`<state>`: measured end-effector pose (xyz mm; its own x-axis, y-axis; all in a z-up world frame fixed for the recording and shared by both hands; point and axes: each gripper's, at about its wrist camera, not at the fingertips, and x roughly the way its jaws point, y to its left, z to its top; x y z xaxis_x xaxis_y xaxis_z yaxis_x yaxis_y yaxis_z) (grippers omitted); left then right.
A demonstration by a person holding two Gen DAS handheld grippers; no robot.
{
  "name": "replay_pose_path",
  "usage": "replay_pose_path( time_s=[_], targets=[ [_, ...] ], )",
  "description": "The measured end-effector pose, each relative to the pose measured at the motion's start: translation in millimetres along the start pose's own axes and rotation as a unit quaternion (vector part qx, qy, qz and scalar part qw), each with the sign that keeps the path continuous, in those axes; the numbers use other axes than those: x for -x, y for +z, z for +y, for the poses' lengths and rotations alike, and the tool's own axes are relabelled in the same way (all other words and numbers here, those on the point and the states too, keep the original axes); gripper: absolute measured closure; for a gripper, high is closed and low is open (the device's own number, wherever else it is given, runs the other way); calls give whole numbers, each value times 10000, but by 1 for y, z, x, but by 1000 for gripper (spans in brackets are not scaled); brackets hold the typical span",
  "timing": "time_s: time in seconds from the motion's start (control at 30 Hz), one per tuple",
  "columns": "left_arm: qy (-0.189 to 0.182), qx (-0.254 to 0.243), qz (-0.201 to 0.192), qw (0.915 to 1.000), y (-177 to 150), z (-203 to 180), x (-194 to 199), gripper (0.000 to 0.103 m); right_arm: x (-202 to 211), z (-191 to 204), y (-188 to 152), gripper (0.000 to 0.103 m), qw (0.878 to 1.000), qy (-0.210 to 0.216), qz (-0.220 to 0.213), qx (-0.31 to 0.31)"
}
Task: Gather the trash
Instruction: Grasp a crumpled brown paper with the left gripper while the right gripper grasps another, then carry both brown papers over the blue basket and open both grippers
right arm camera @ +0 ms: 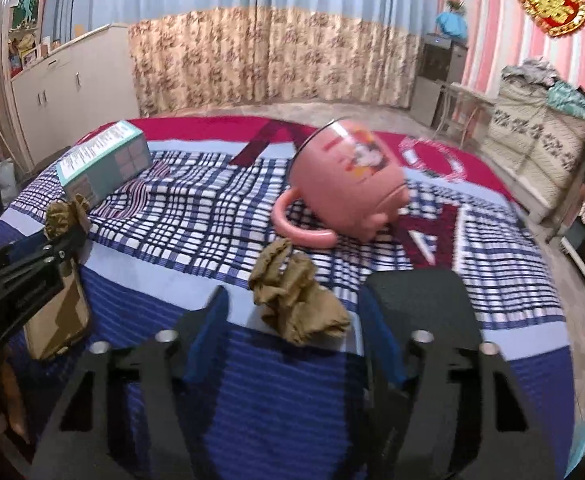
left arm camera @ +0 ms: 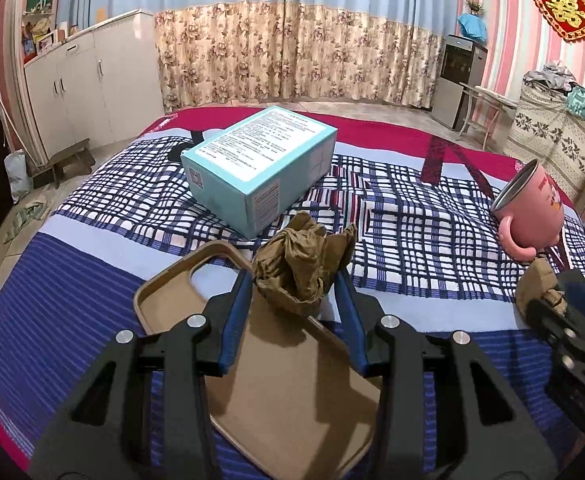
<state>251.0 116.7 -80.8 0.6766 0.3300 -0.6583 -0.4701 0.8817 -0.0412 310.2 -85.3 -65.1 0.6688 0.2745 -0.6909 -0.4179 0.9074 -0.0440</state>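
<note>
Left gripper (left arm camera: 295, 280) clamps one paper wad (left arm camera: 302, 266) above our phone case (left arm camera: 292, 396); right gripper (right arm camera: 292, 316) brackets a second wad (right arm camera: 296, 306) on the bed (right arm camera: 252, 400) mid-front, grip uncertain. No bin visible, so both remain undelivered.

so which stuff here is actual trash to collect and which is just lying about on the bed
Trash:
- crumpled brown paper between the left gripper fingers
- second brown paper wad ahead of the right gripper

Just lying about:
- teal box
- pink mug, tipped over
- tan phone case
</note>
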Motion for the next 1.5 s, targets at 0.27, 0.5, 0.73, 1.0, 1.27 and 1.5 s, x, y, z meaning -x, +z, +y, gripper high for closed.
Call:
replay_pose_path(
  time_s=[0.27,0.5,0.73,1.0,1.27,1.5],
  targets=[
    [-9,-27,-15,10000,-1,-1,2,61,26,-22,-3,85,9986,234,-310,-370],
    [-27,-129,-55,9999,-1,-5,5,61,95,-55,-24,85,9949,18,-746,-681],
    [-174,-348,-333,9987,1,-15,16,61,173,-113,-72,85,9844,-624,-1108,-1219],
    [-693,-976,-605,9910,-5,-58,48,61,235,-175,-120,85,9616,-1615,-1437,-1690],
    [-1742,-1807,-592,9662,-32,-130,99,61,253,-230,-154,85,9391,-2192,-1461,-2206],
    [-2570,-2455,-566,9330,-69,-209,144,61,262,-263,-185,85,9290,-2578,-1283,-2325]
  ],
)
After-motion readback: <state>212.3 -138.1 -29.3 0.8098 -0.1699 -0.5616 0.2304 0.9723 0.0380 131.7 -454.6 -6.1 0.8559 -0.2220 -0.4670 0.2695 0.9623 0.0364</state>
